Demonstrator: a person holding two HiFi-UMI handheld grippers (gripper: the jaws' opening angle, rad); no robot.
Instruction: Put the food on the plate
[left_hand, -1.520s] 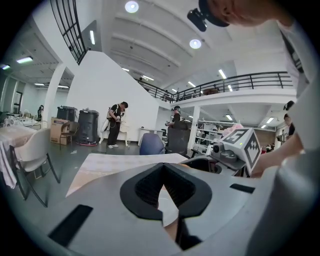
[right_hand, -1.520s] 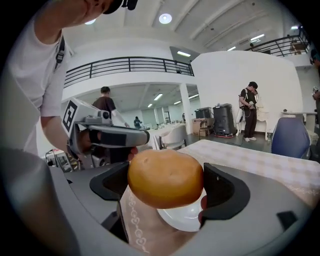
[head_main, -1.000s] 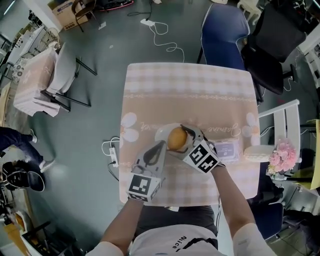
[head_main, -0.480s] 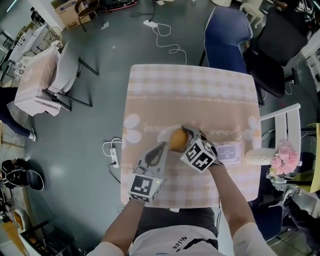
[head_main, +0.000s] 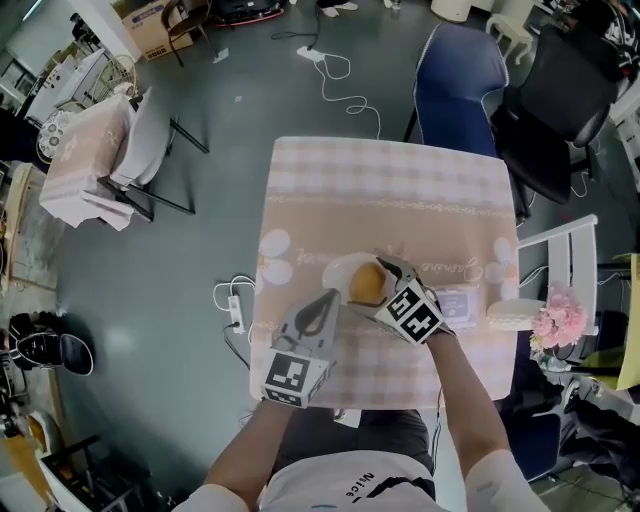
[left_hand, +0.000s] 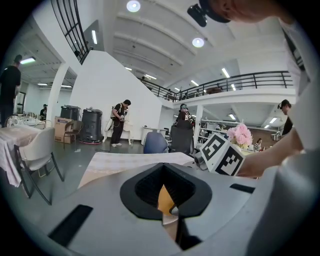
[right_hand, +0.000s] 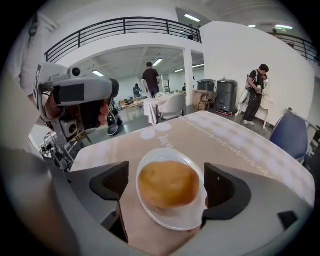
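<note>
Golden bun (head_main: 366, 284) lies on a white plate (right_hand: 175, 218) between the spread jaws of the right gripper (right_hand: 167, 176).
The plate sits on a table covered with a peach checked cloth (head_main: 390, 180), on the person's side of the middle. The right gripper view shows its two black pads standing apart on either side of the bun, with a narrow gap at each side and the plate's rim beneath them. The left gripper (left_hand: 169, 215) is held just beside the plate at the person's left, pointing towards it, with its jaws pressed together and nothing held; only a tan sliver shows through the slit. A bunch of pink flowers (head_main: 560, 310) stands beyond the table's right edge, and a blue chair (head_main: 455, 75) stands at its far side.
</note>
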